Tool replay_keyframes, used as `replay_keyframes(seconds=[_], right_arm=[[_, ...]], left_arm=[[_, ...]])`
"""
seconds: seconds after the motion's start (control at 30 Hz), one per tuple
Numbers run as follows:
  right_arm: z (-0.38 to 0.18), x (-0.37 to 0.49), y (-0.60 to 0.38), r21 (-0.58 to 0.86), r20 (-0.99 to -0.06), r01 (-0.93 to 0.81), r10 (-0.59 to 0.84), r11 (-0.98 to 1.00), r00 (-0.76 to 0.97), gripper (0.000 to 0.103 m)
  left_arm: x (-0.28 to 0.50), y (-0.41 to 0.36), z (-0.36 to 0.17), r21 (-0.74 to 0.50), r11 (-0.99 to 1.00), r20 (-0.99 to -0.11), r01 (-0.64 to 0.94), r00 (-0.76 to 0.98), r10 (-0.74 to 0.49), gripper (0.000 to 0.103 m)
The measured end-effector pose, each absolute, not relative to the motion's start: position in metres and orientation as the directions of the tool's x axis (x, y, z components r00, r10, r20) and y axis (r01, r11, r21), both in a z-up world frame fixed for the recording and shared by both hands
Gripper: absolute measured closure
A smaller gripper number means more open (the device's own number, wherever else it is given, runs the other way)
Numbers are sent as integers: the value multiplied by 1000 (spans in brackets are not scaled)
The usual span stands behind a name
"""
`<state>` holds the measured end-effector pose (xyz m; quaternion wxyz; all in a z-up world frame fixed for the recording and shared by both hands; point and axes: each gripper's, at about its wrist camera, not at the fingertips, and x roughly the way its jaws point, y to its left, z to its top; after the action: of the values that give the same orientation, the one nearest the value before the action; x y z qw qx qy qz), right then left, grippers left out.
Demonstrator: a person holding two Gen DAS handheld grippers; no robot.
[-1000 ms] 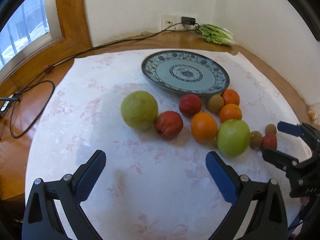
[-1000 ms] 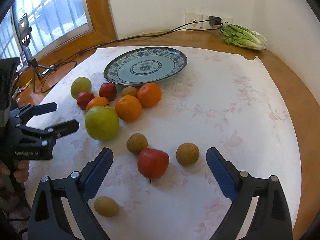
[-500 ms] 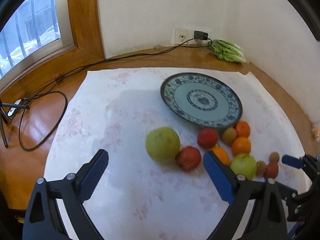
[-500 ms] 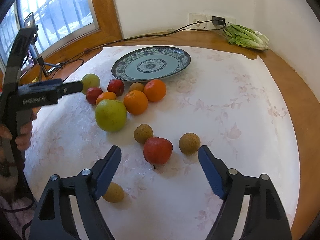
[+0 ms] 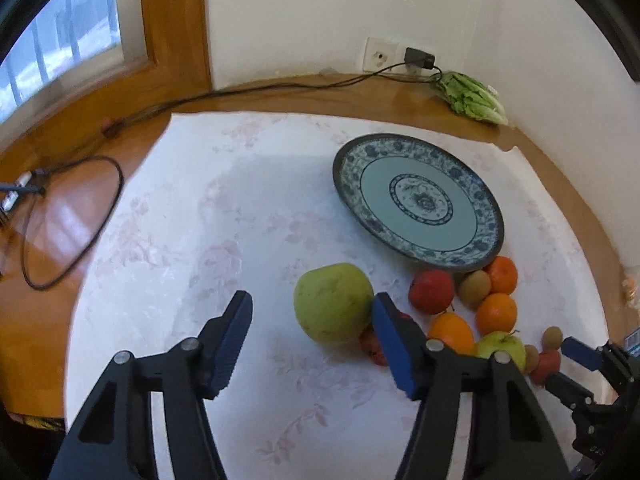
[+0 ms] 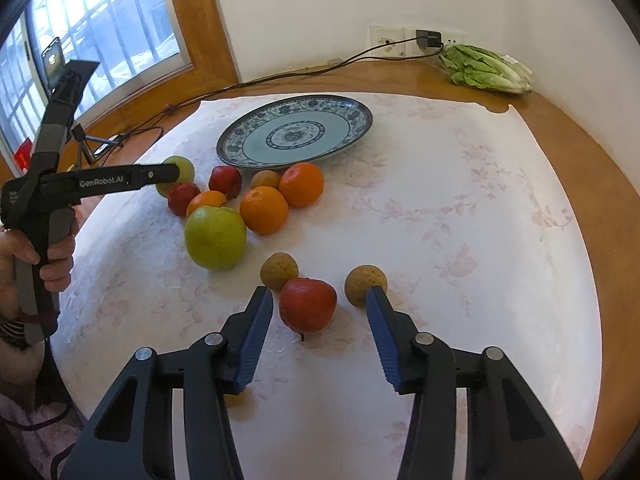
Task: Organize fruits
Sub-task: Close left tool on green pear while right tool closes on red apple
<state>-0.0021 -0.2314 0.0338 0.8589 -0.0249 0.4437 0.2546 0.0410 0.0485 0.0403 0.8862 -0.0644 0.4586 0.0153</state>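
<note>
Gaping empty, both grippers' jaws flank fruit: left gripper [image 5: 310, 322] the pear [image 5: 333, 303], right gripper [image 6: 320, 316] a red apple [image 6: 307, 304].

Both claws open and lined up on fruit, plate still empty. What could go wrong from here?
1. The left claw is offset: its right finger sits in the gap between the big green fruit and a red apple, so closing may pinch or shove both.
2. The right claw brackets a red fruit, but two brown fruits crowd it; one may get knocked rolling.
3. The round fruit may slip from the flat pads.
</note>
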Motion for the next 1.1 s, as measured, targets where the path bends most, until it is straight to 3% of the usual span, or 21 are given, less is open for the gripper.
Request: replay_keyframes(seconds=[0.2, 0.37, 0.87, 1.1], right_arm=[[35, -4, -229, 181, -780, -476, 420, 860, 463, 53], [34, -6, -227, 185, -784, -488, 427, 853, 451, 53], [25, 2, -223, 230, -796, -472, 444, 851, 412, 59], [22, 4, -223, 237, -798, -454, 439, 859, 413, 70]], left_arm=[[45, 49, 35, -153, 985, -826, -83, 558, -81, 41], [50, 49, 34, -225, 971, -825, -76, 545, -149, 58], [42, 46, 37, -202, 978, -813, -60, 567, -134, 59], [36, 44, 43, -204, 978, -805, -51, 577, -138, 59]])
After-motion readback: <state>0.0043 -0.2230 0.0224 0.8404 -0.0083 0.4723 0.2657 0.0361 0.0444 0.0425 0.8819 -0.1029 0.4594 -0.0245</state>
